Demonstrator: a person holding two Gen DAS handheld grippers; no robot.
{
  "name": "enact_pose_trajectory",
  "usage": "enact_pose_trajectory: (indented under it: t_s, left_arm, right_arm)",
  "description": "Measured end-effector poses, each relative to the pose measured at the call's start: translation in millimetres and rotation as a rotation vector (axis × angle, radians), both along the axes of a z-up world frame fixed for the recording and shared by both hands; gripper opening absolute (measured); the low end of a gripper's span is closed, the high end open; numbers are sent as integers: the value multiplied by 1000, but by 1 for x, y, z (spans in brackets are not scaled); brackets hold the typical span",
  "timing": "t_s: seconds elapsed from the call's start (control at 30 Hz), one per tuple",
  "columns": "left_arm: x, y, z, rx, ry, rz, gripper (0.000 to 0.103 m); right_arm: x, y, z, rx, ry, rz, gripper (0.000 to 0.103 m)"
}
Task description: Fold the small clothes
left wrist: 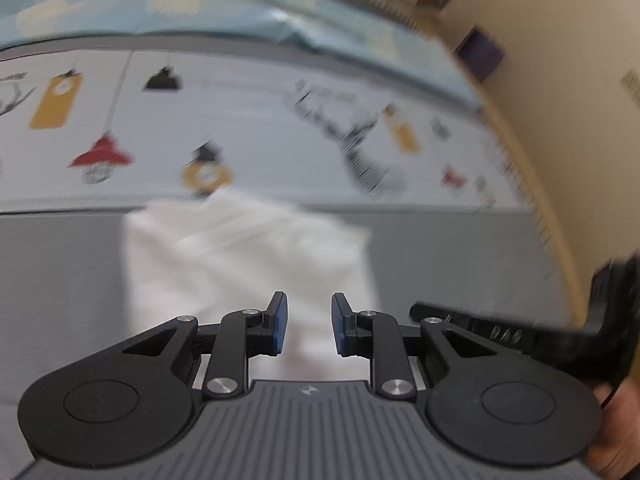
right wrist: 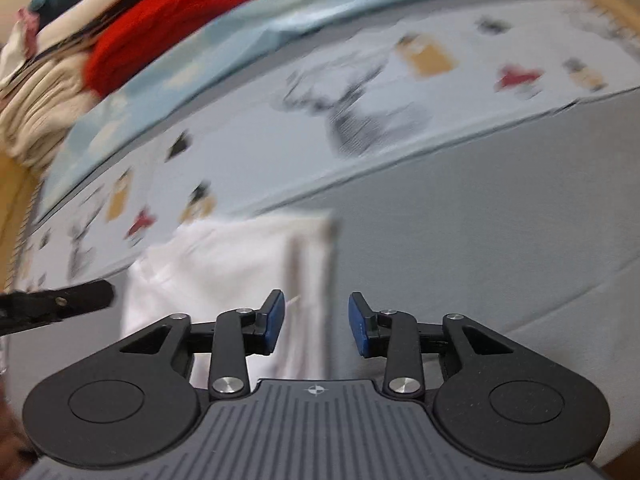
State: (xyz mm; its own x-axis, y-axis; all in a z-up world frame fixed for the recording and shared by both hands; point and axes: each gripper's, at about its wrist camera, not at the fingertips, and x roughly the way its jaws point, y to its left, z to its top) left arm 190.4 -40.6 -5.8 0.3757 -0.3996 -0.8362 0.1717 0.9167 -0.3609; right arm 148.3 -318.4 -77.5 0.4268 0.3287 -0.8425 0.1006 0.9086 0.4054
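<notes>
Grey bed sheet carries the white garment, seemingly folded, long axis running away; left hand-held gripper hovers centred over it, narrowly parted and empty; right hand-held gripper hovers at its right edge, wider, empty.

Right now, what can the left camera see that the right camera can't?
Only the left view shows the purple box by the wall. Only the right view shows the clothes pile, with a red piece on top. Both show the white cloth lying on the grey sheet, the printed sheet behind it, and open jaws holding nothing.
</notes>
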Motion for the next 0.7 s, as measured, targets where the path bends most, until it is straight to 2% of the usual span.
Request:
enact_pose_trajectory:
  t_s: [0.07, 0.2, 0.23, 0.27, 0.33, 0.43, 0.5, 0.57, 0.63, 0.67, 0.7]
  left_arm:
    - [-5, 11, -6, 51, 18, -21, 25]
    - [-15, 31, -14, 85, 48, -62, 25]
    - [-17, 32, -16, 92, 55, -74, 25]
    - [-19, 32, -19, 100, 63, -91, 25]
    - [-24, 29, -24, 110, 76, -129, 25]
    - [-29, 13, -32, 103, 91, -204, 26]
    - [-33, 1, -41, 109, 97, -269, 31]
    - [-38, -11, -63, 139, 130, -335, 32]
    - [-45, -21, -93, 239, 206, -391, 31]
    - [-49, -28, -101, 289, 212, -435, 31]
    - [-52, -32, -102, 308, 192, -468, 32]
  right_arm:
    - [2, 20, -9, 7, 37, 63, 43]
    - [2, 54, -28, -66, 121, 171, 42]
    - [0, 58, -30, -68, 131, 198, 30]
    - [-4, 63, -29, -79, 122, 217, 14]
    - [-9, 61, -18, -64, 62, 218, 12]
    - [-17, 41, 0, 47, -12, 146, 11]
    - [-24, 32, 7, 44, -29, 145, 11]
    - [-26, 31, -3, -37, 21, 174, 11]
    - [-27, 34, -25, -124, 125, 207, 11]
    - [-28, 37, -35, -146, 167, 237, 11]
    - [-28, 40, -38, -157, 174, 261, 11]
